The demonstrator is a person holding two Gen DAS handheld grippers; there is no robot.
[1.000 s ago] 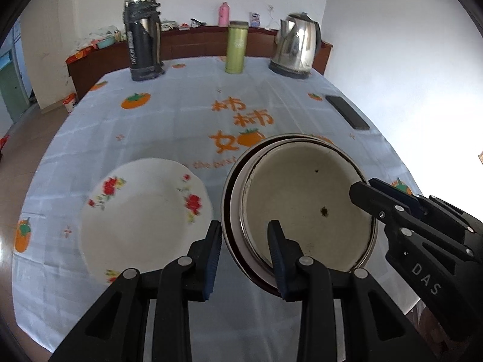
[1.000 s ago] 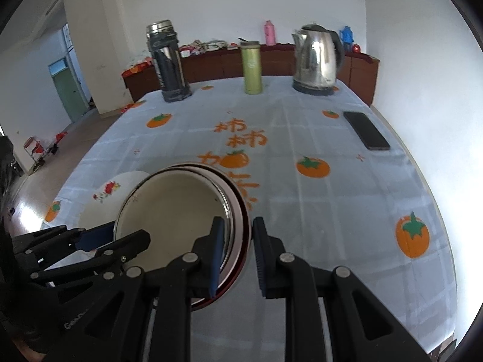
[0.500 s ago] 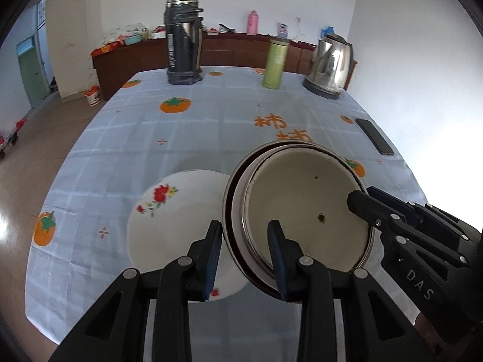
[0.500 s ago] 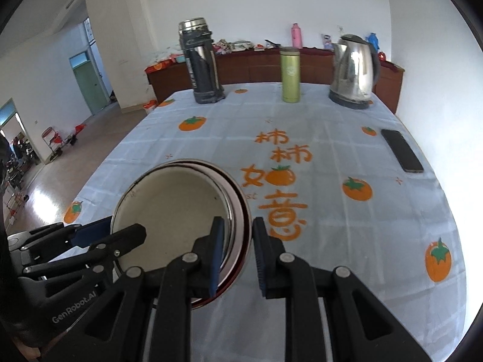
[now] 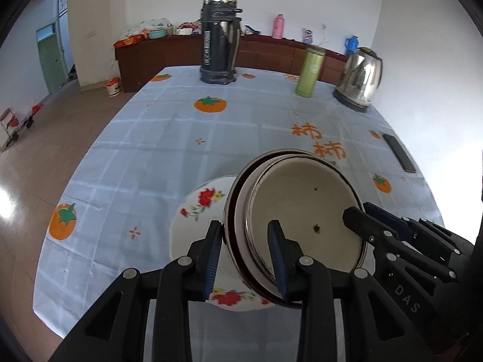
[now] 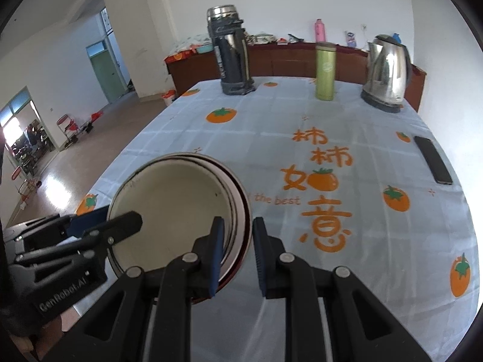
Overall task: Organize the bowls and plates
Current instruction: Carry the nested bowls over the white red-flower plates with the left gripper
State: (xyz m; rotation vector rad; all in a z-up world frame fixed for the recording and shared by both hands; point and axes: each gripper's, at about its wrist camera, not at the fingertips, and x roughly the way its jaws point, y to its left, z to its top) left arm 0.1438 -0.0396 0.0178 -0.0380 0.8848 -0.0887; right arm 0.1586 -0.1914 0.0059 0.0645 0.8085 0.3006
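A stack of enamel bowls (image 5: 305,217), cream inside with a dark red outer rim, hangs above the table, held from both sides. My left gripper (image 5: 246,259) is shut on its near-left rim. My right gripper (image 6: 237,255) is shut on the opposite rim of the same bowl stack (image 6: 178,208). A white plate with red flowers (image 5: 199,229) lies on the tablecloth below and to the left of the stack, partly hidden by it. The right gripper shows in the left wrist view (image 5: 392,241), and the left gripper in the right wrist view (image 6: 75,241).
At the table's far edge stand a dark thermos (image 5: 220,54), a green bottle (image 5: 311,71) and a steel kettle (image 5: 360,81). A black phone (image 5: 398,152) lies at the right edge. A wooden sideboard (image 5: 187,51) runs behind the table.
Both grippers have carried the bowl stack leftward, so it now overlaps the flowered plate. The grips have not changed.
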